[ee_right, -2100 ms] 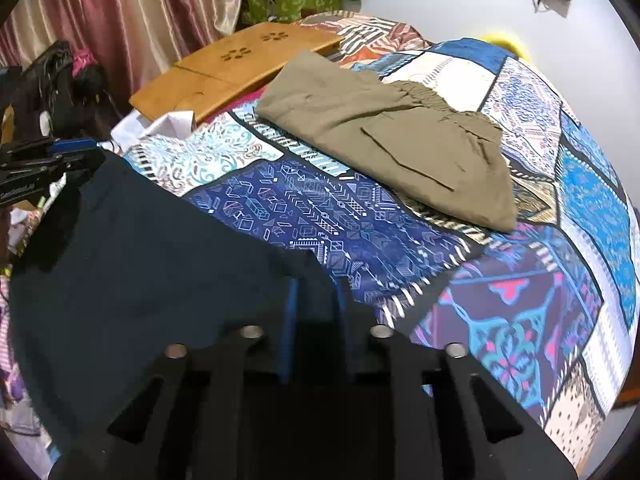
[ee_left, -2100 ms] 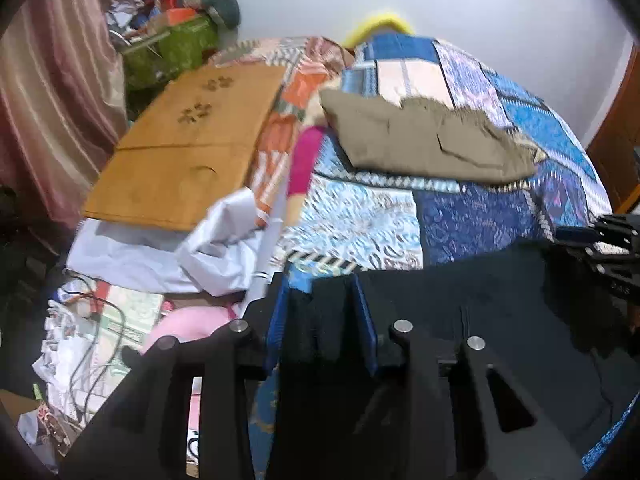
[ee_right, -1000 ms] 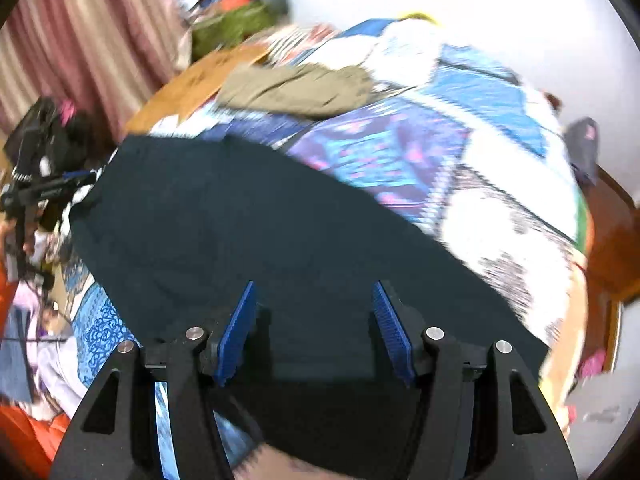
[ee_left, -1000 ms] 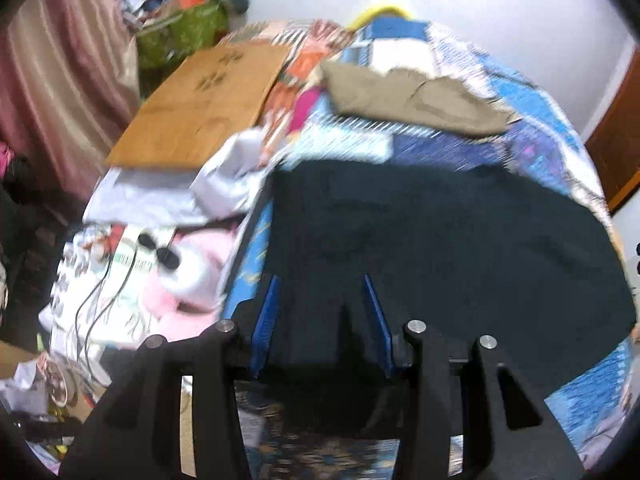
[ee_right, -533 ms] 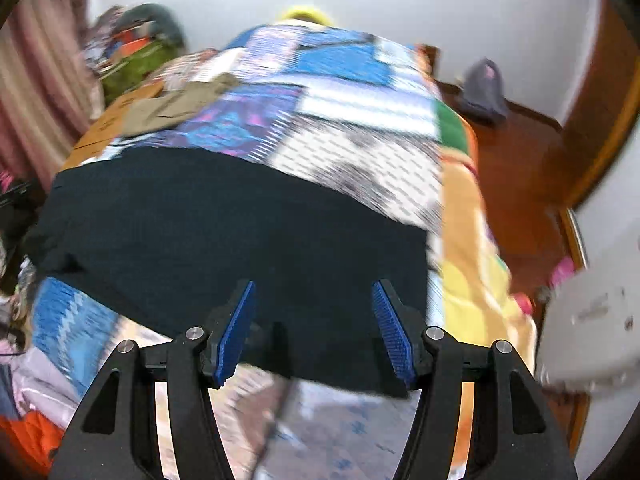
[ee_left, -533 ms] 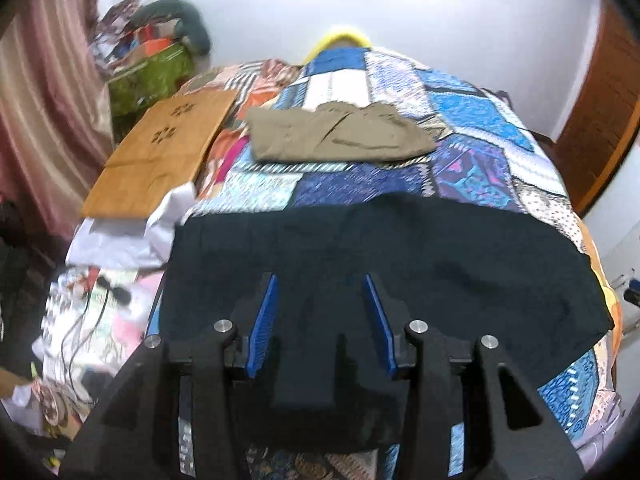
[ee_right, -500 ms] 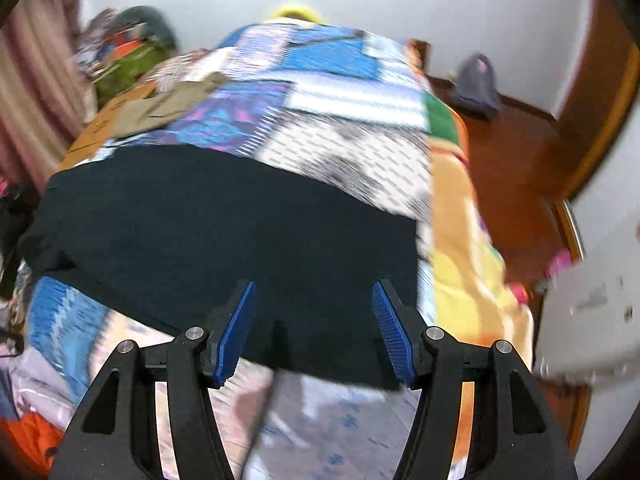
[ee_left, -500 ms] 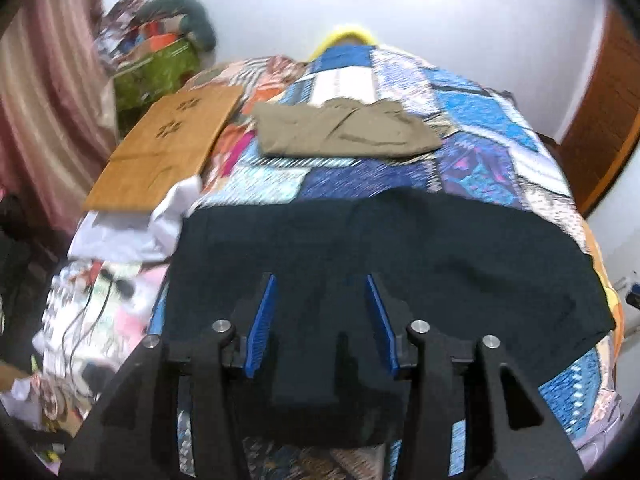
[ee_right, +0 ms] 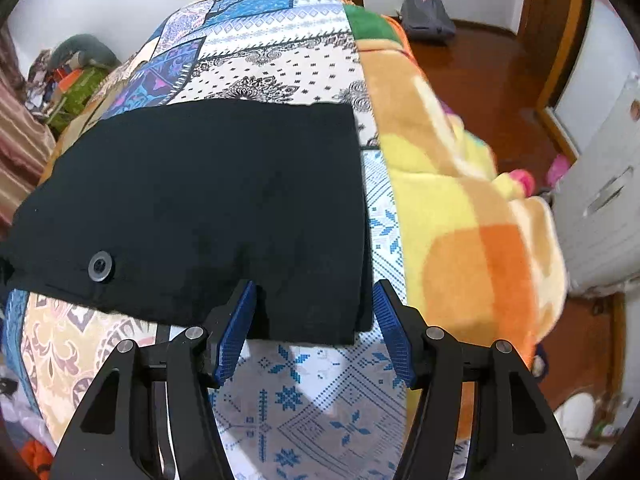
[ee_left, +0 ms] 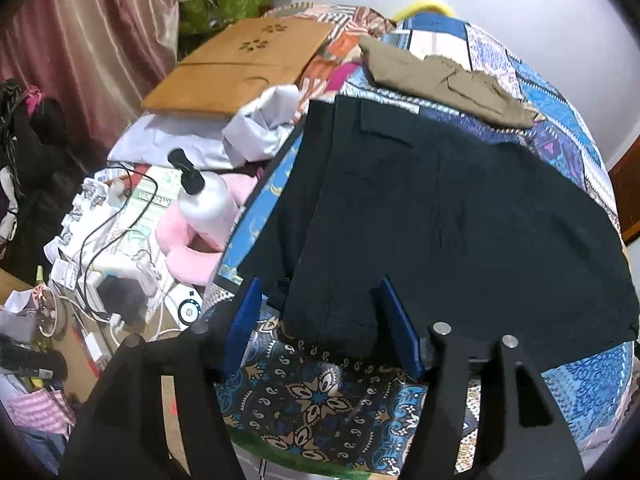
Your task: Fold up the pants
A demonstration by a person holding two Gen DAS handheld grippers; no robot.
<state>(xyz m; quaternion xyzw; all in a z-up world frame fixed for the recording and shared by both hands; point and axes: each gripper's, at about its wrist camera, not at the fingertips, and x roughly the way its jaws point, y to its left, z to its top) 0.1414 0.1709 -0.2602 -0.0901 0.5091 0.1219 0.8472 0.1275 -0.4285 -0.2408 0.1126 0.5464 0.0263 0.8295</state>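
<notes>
So the whole thing happens on a bed [ee_left: 568, 92] covered with a busy blue patchwork quilt, white walls behind, a pinkish striped curtain [ee_left: 80, 40] off to the left and a wood floor [ee_right: 492, 64] on the far side. The dark pants [ee_left: 440, 208] lie spread flat across the near part of the bed, reaching toward its left edge. Past them a folded khaki garment [ee_left: 440, 76] sits on the quilt, apart from the dark ones. A yellow-orange fleece blanket [ee_right: 460, 208] runs along the right side of the bed, just beside the pants.

Left of the bed it's pretty cluttered: a wooden lap desk [ee_left: 240, 64], crumpled white sheets, a white pump bottle [ee_left: 206, 204] standing in a pink cushion, cables and chargers.

The left gripper [ee_left: 320, 320] is opening, its fingers either side of the pants' near edge without squeezing it. The right gripper [ee_right: 312, 320] sits spread too, straddling the near corner, pads clear of the cloth.
</notes>
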